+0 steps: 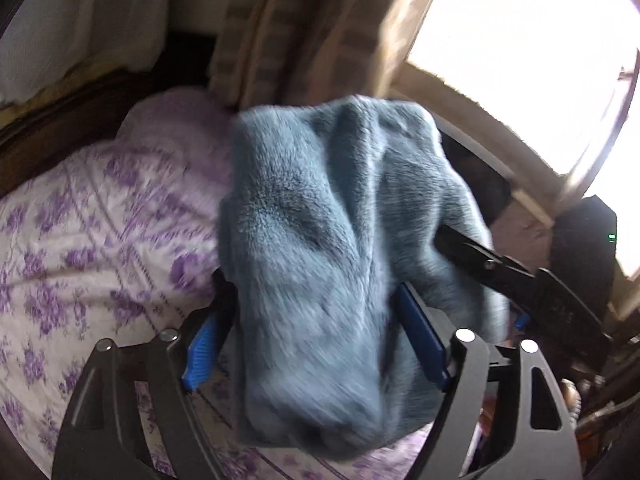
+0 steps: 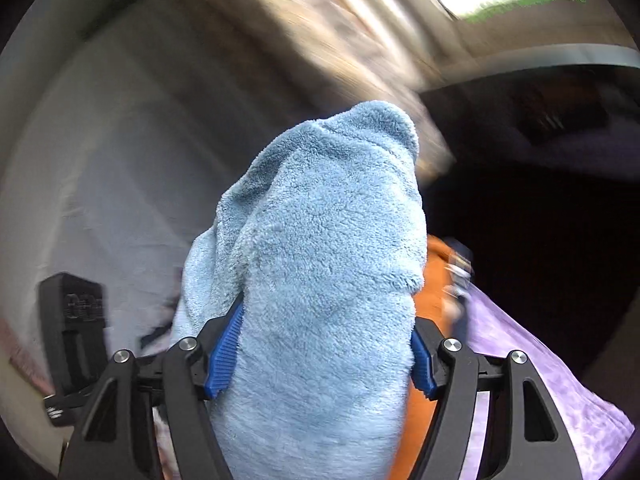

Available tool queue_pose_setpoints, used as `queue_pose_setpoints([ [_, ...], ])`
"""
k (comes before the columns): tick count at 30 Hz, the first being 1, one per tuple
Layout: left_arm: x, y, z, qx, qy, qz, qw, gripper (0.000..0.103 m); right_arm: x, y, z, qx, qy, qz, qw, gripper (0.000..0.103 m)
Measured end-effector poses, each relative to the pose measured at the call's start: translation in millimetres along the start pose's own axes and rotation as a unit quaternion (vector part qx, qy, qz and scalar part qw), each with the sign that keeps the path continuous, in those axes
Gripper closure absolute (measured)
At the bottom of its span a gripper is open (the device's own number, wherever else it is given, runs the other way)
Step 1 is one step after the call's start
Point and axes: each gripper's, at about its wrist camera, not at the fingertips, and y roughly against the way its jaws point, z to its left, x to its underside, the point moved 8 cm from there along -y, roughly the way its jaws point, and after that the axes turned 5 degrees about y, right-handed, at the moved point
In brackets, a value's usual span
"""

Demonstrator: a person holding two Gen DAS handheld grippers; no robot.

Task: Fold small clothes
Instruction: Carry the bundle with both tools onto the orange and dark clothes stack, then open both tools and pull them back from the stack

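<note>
left claw (image 1: 316,344): fluffy blue fleece garment (image 1: 320,248) bunched between blue pads, grasp cannot be told | right claw (image 2: 320,356): clenched on same garment (image 2: 320,280) | garment held above purple floral bedspread (image 1: 80,240)

A bed cover (image 1: 80,216) with purple flowers fills the lower left of the left wrist view; above it, at the upper left, sits a white pillow (image 1: 80,28); a striped curtain (image 1: 280,28) hangs at the top middle; a bright window (image 1: 532,48) glows at the upper right. In the right wrist view an orange cloth (image 2: 434,276) shows right of middle; purple bedding (image 2: 532,380) lies at the lower right; a black box (image 2: 74,316) stands at the lower left, blurred.
</note>
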Motion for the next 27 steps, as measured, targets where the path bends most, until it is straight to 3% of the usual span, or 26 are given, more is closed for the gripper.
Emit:
queue_pose_setpoints([
  [2, 14.4, -28.2, 20.4, -0.017, 0.019, 0.011, 0.9996, 0.004, 4.7, -23.4, -22.2, -0.016, -0.019, 0.010, 1.000, 0.020],
  [5, 24.5, -38.9, 31.4, -0.005, 0.021, 0.005, 0.9998, 0.004, 10.3, -34.9, -25.0, -0.022, -0.011, 0.000, 1.000, 0.017],
  [10, 25.6, -32.6, 24.6, -0.046, -0.011, -0.026, 0.9986, 0.004, 9.7, -37.9, -24.3, -0.018, -0.003, -0.021, 1.000, 0.017],
  [16, 23.9, -2.3, 21.7, -0.088, 0.005, -0.055, 0.9946, 0.004, 9.6, -17.8, -11.9, -0.006, -0.014, -0.012, 1.000, 0.017],
  [19, 33.6, 28.1, 18.2, -0.096, -0.005, -0.076, 0.9925, 0.005, 4.5, 9.2, 5.7, 0.029, 0.007, -0.028, 0.999, 0.017],
  [22, 51.0, 50.4, 20.9, -0.093, -0.004, -0.081, 0.9924, 0.005, 8.2, 40.1, 14.3, 0.095, 0.031, -0.048, 0.994, 0.016],
  [27, 89.9, 80.7, 33.5, -0.083, 0.022, -0.079, 0.9932, 0.005, 51.4, 83.9, 15.1, 0.177, 0.013, -0.063, 0.982, 0.014],
])
